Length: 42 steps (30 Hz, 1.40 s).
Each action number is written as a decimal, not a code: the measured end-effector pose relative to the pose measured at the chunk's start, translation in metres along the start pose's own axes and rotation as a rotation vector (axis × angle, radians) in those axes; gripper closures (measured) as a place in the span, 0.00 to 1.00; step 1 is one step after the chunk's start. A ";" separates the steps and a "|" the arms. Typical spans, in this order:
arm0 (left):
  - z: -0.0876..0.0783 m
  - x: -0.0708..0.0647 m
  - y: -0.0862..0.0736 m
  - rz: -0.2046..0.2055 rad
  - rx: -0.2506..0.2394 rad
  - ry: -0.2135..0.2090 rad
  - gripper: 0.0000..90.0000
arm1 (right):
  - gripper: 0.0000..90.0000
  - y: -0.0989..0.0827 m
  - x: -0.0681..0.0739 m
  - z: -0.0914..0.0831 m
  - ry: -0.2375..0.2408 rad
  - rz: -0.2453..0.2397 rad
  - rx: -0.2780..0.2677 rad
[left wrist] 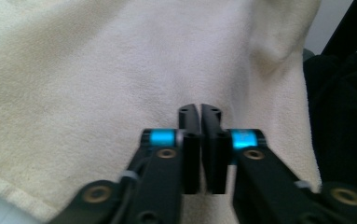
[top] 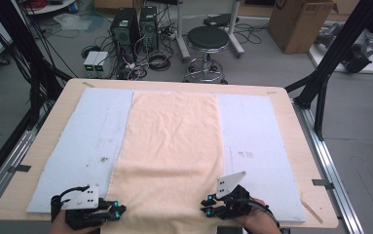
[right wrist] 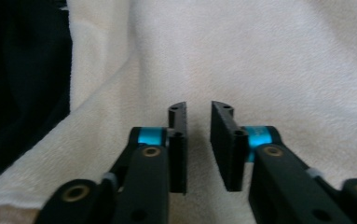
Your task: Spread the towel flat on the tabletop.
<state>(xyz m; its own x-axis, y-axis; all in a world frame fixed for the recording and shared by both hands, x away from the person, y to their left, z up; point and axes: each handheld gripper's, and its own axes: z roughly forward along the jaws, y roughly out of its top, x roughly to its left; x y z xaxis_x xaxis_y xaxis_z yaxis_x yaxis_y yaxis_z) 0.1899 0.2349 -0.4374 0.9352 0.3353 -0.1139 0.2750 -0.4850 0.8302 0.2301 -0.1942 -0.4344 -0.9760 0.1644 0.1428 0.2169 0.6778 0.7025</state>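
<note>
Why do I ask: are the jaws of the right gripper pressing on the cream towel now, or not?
Apart. In the right gripper view the right gripper has a plain gap between its jaws, and the cream towel lies flat behind them, with no fold pinched between them.

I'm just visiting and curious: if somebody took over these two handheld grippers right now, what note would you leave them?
Left gripper: at the near left edge of the cream towel, jaws almost together, nothing pinched.
Right gripper: at the near right edge, a small gap between its jaws, nothing pinched.
Towel: spread lengthwise down the middle of the pale blue mat, near end hanging over the table edge.
Done: no fold visible.
Left: probably grasp both near corners, then fold.
</note>
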 end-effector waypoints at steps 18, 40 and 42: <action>0.013 0.018 -0.002 -0.006 0.052 0.088 0.64 | 0.74 -0.001 -0.014 -0.004 -0.125 0.062 -0.053; 0.000 0.011 -0.005 -0.024 0.035 0.119 0.70 | 0.80 -0.011 0.004 -0.005 -0.054 0.019 -0.007; 0.002 0.011 -0.008 -0.019 0.062 0.120 0.70 | 0.80 -0.012 0.007 -0.006 -0.061 0.004 -0.002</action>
<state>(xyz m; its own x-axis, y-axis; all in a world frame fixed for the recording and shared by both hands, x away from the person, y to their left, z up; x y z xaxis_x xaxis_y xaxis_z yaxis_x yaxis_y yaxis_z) 0.1988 0.2411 -0.4466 0.8972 0.4374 -0.0603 0.3093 -0.5251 0.7929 0.2206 -0.2059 -0.4377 -0.9723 0.2101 0.1026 0.2203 0.6760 0.7032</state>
